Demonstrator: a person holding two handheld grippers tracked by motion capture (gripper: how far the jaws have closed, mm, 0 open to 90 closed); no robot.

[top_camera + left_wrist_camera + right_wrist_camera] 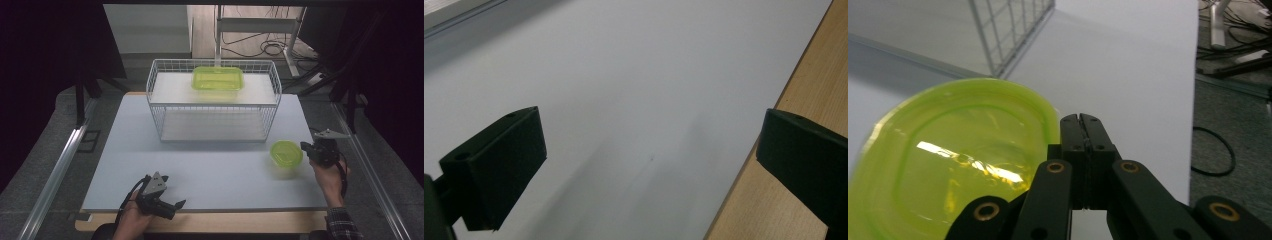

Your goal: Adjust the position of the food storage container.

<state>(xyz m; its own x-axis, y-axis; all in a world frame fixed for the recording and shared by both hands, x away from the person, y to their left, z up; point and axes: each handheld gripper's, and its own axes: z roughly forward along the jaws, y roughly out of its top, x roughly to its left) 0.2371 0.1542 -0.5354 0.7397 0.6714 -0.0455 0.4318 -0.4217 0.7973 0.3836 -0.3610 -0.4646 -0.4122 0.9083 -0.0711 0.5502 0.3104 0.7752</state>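
Observation:
A small round green container (286, 152) stands on the white board (200, 170) at the right. In the right gripper view the same container (958, 160) sits just left of the jaws. My right gripper (304, 149) is beside its right rim. That gripper (1081, 119) has its jaws pressed flat together, shut, with the rim against their left side and nothing seen between them. My left gripper (177, 205) rests near the board's front edge. The left gripper (649, 132) stands open, its jaws wide apart over bare board.
A white wire basket (212, 104) stands at the back middle of the board, and a rectangular green container (218, 78) lies in it toward the back. The basket's corner (1008, 35) rises beyond the round container. A wooden table edge (804, 90) borders the board.

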